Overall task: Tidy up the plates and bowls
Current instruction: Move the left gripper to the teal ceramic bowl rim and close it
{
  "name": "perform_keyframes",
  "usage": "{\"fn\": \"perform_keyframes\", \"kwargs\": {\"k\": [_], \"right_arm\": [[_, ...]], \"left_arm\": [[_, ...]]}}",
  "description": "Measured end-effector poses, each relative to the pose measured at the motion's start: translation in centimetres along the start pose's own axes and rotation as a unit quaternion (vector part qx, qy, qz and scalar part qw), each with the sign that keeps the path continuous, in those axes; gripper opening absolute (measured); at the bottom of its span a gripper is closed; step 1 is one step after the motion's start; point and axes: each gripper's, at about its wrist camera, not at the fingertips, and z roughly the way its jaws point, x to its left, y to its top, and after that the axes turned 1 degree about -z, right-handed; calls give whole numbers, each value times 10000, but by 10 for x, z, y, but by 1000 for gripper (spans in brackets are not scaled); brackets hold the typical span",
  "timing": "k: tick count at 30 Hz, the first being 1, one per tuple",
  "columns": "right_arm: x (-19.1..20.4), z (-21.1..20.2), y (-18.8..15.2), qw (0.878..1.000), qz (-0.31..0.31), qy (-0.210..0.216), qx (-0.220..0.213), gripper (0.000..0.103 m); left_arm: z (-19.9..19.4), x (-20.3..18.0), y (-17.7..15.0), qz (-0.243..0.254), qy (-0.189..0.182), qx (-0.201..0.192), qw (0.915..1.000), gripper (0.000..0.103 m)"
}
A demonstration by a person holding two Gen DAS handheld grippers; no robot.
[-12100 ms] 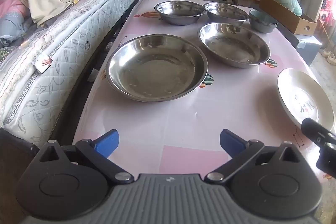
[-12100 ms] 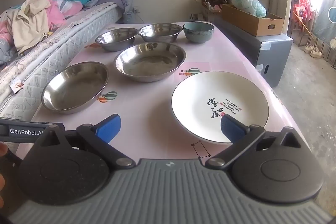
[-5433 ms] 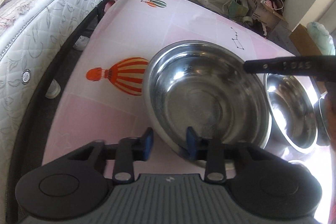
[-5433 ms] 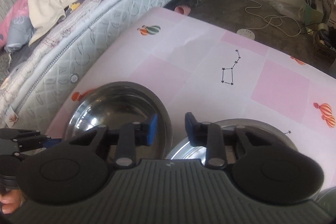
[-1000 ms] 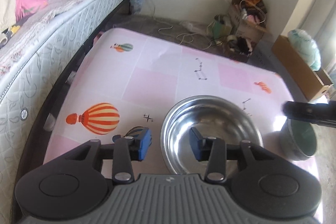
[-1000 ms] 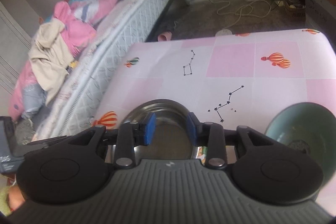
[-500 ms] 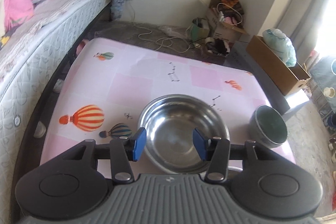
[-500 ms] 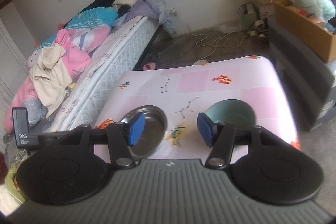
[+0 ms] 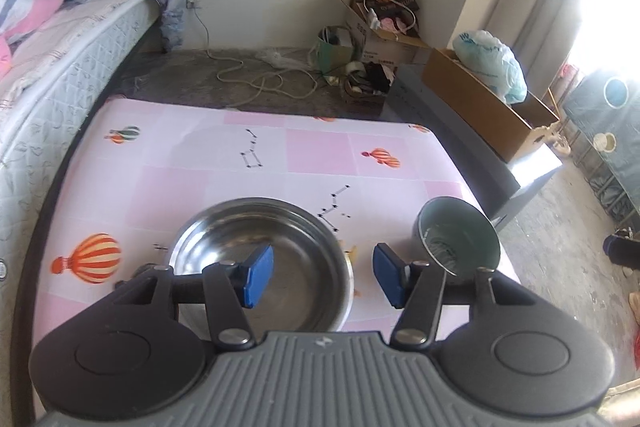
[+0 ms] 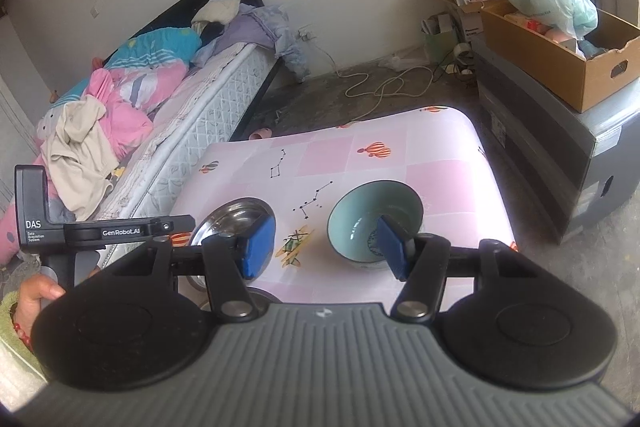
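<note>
- Two bowls on the table (image 9: 320, 151), side by side, apart from each other.
- Steel bowl (image 9: 280, 251): left of the pair, upright, shiny, nothing in it. Whether a second one is nested under it cannot be told.
- Green bowl (image 9: 460, 239): right of the pair, near the table's right edge, upright, glazed teal inside with a printed pattern at the bottom (image 10: 376, 211).
- Left gripper (image 9: 322, 279): above the near side of the table, blue pads wide apart, holding nothing; left pad (image 9: 258, 277) in front of the steel bowl's inside, right pad between the two bowls.
- Right gripper (image 10: 326, 247): higher, pads wide apart, holding nothing; right pad (image 10: 392, 247) in front of the green bowl's near rim.
- Table: pink checked cloth printed with balloons and star figures.
- Bed (image 10: 120, 107): left of the table, piled with bedding and clothes.
- Cardboard box (image 10: 568, 47): far right, on a grey cabinet, a plastic bag in it.
- Cable (image 9: 256, 79): looped on the floor beyond the table.
</note>
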Motion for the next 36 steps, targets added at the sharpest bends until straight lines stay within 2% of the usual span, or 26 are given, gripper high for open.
{"fn": "perform_keyframes", "kwargs": {"k": [15,21,31,36], "right_arm": [[-50,37,-13,9983,579,114,26,56],[-71,68,-16,9963,842,158,104,56],[-109,145,-23,9909,1291,16,390,49],[-118,177,-25,9888,1390,-94,533,38]], "left_arm": [[49,-49,2,283,-305,445,9981,54],[73,-68,5,390,-351,634,9966,51],[126,-96,8,371,-3,1074,9935,48],[145,-99,6,255,183,1236,9918,34]]}}
